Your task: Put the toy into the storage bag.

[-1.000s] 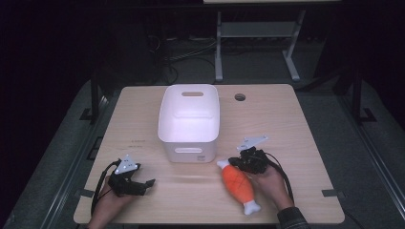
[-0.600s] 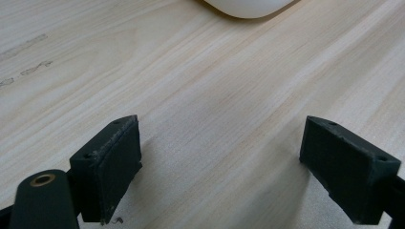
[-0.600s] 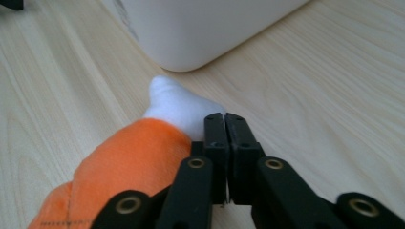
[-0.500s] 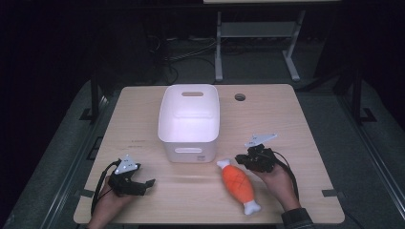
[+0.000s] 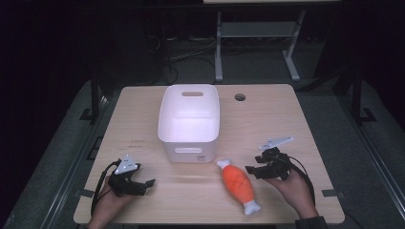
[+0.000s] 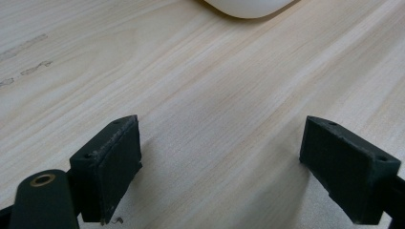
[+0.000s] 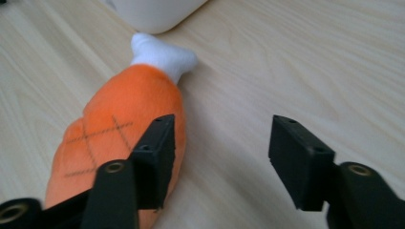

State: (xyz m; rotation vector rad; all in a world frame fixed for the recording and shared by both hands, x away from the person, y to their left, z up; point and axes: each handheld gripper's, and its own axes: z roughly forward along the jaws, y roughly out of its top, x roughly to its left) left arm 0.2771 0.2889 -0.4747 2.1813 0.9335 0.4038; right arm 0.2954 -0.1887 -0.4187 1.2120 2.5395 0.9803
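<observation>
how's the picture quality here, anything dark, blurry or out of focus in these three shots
High view: the table and white bin are brightly lit, the room around them nearly black. Left gripper view: the wood grain is sharp, the jaws soft, shadows beneath them. Right gripper view: the orange plush toy and the near jaws are slightly soft, the bin's edge washed out.

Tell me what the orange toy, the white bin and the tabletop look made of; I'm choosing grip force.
Orange toy: seems soft plush, fuzzy nap and stitched crosshatch lines.
White bin: likely moulded plastic, smooth, slightly glossy, rounded corners, cut-out handles.
Tabletop: pale wood grain, matte; possibly laminate.
</observation>
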